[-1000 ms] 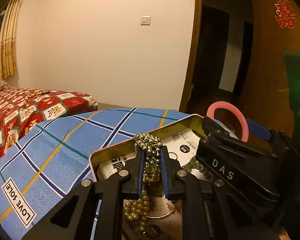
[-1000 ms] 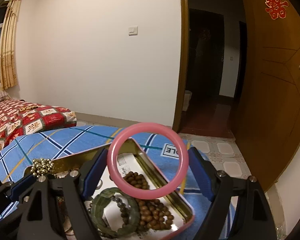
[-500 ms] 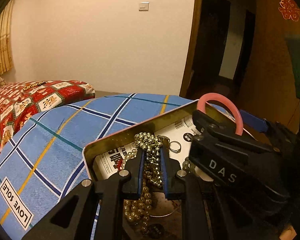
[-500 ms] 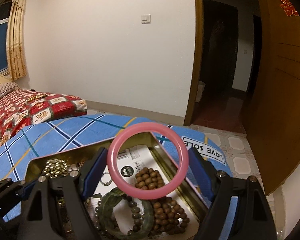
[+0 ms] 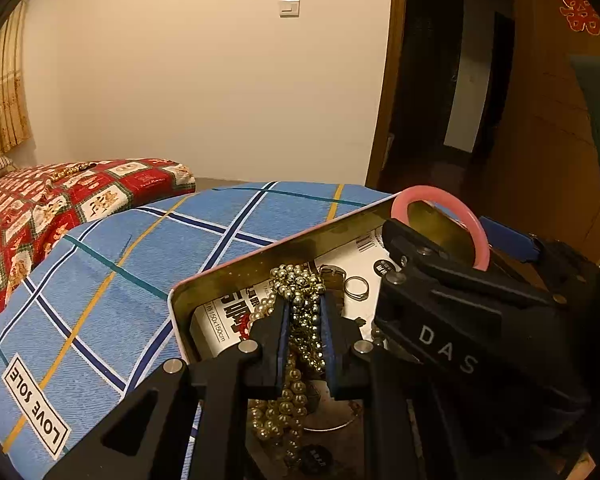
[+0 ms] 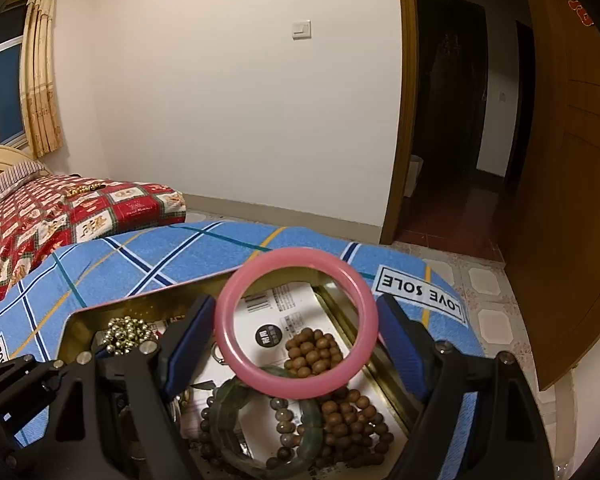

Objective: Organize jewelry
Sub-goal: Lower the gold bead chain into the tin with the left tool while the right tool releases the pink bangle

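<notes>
- Left wrist view: the left gripper has its jaws nearly closed on a gold bead necklace; beads bunch above the blue pads and more strands hang below them.
- The necklace is over the near left part of an open metal tin, which sits on a blue plaid cloth labelled "LOVE SOLE".
- A small silver ring lies on the printed paper lining the tin, just right of the necklace.
- Right wrist view: the right gripper has its jaws spread wide, each blue pad pressing an outer side of a pink bangle, which stands upright between them above the tin.
- Under the bangle, inside the tin, lie a heap of brown wooden beads, a green bangle and a string of darker beads.
- A bed with a red patterned cover stands beyond the cloth, on the left.
</notes>
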### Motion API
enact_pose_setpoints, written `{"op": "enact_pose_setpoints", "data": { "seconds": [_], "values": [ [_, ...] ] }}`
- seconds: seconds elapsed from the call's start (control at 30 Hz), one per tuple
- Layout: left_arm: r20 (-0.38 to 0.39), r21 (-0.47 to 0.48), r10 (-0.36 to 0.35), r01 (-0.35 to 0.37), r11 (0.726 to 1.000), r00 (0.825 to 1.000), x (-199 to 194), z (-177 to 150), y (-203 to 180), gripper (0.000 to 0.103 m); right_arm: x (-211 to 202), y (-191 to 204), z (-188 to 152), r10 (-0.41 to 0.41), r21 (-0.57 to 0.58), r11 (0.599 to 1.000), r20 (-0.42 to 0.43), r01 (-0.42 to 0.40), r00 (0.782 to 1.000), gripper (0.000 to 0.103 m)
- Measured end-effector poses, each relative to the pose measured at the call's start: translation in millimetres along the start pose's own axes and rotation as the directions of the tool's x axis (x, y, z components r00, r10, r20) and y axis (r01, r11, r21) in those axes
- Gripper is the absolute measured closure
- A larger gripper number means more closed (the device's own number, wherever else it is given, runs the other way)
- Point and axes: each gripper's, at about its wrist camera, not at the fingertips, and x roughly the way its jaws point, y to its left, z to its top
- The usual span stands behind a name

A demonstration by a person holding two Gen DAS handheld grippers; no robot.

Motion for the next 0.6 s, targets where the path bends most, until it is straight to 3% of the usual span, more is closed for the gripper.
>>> {"op": "enact_pose_setpoints", "data": {
  "seconds": [0.17,0.3,0.37,0.43,0.5,0.6],
  "values": [
    [-0.007,-0.013,0.018,-0.018,1.0,1.0,1.8,-0.6,2.5,0.089,0.4,4.0,0.1,-0.002,-0.015,1.0,0.004,0.002,1.0,0.018],
    [-0.015,-0.025,0.032,-0.032,0.999,0.999,2.6,-1.0,3.9,0.086,0.5,5.6,-0.4,0.026,-0.013,1.0,0.003,-0.026,1.0,0.007],
    [-0.018,-0.023,0.044,-0.045,0.999,0.999,2.1,-1.2,2.6,0.074,-0.7,5.4,-0.8,0.026,-0.006,1.0,0.009,-0.025,1.0,0.005],
    [-0.002,-0.017,0.056,-0.056,0.998,0.998,-1.2,-1.4,0.6,0.046,-2.9,2.3,-1.1,0.019,0.013,1.0,0.021,-0.02,1.0,0.002],
    [0.013,-0.017,0.065,-0.065,0.998,0.998,-3.6,-1.5,-0.1,0.032,-5.1,-2.1,-1.7,0.012,0.039,0.999,0.032,-0.013,0.999,0.0],
    [0.006,-0.018,0.059,-0.059,0.998,0.998,-2.1,-1.2,0.1,0.03,-5.7,-9.8,-2.2,0.015,0.087,0.996,0.033,-0.018,0.999,0.0]
  ]
}}
